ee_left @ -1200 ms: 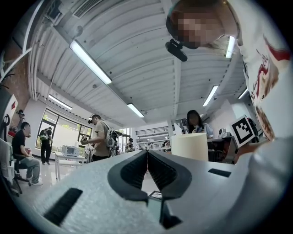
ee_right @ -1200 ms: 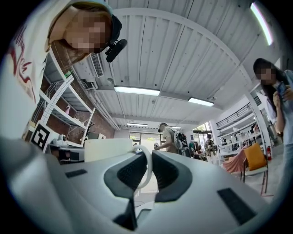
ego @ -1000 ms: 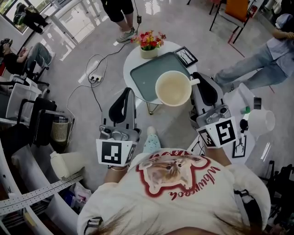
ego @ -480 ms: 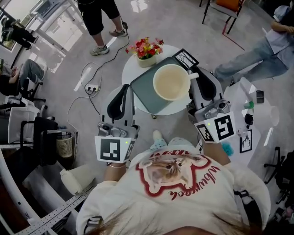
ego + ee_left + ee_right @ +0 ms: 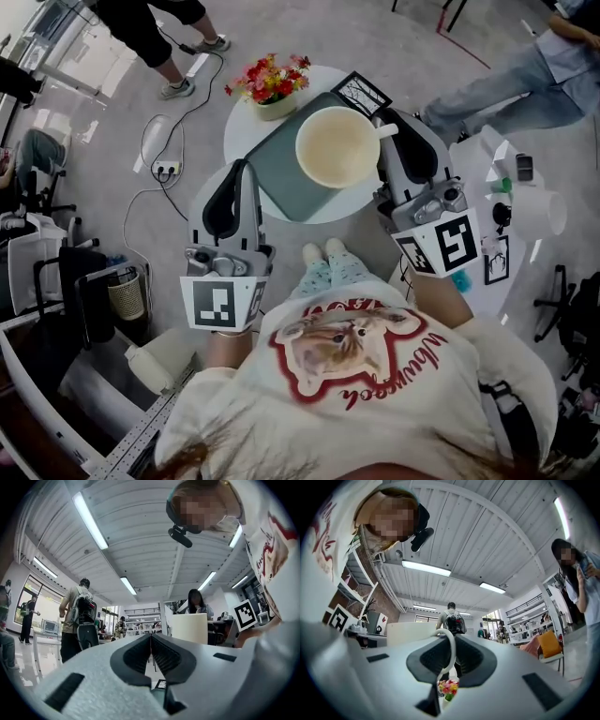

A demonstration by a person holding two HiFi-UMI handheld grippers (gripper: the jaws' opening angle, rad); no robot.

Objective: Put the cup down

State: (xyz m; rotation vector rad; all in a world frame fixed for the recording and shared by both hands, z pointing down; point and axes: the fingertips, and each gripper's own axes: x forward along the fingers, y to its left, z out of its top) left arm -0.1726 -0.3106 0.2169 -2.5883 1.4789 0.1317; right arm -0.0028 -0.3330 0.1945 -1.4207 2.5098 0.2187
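Two grippers: one in each of my hands, both pointing toward 12 o'clock at the round white table.
Right gripper: my jaws are pinching the cup's handle; the thin white loop stands up between the ribbed pads.
Cup: wide and cream-coloured, mouth up, with its handle turned to 3 o'clock into my right jaws.
Cup's place: over the far right part of the tray, at 12 o'clock from my chest in the head view. I cannot tell whether its base touches the tray.
Left gripper: my jaws are pressed together with nothing between them. It hangs at 8 o'clock from the cup, at the near left edge of the table and apart from the cup.
Tray: dark grey-green and rectangular, lying at an angle on the table.
Flowers: a red and yellow bunch in a pale pot on the table, at 11 o'clock from the cup and just beside the tray's far corner.
Framed card: black-edged, at 1 o'clock from the cup, on the table's far rim.
Marker cubes: one sits on the back of each gripper, just in front of my shirt.
Floor: a power strip with its cable lies at 9 o'clock from the table.
People: one stands at 11 o'clock beyond the table, another at 2 o'clock.
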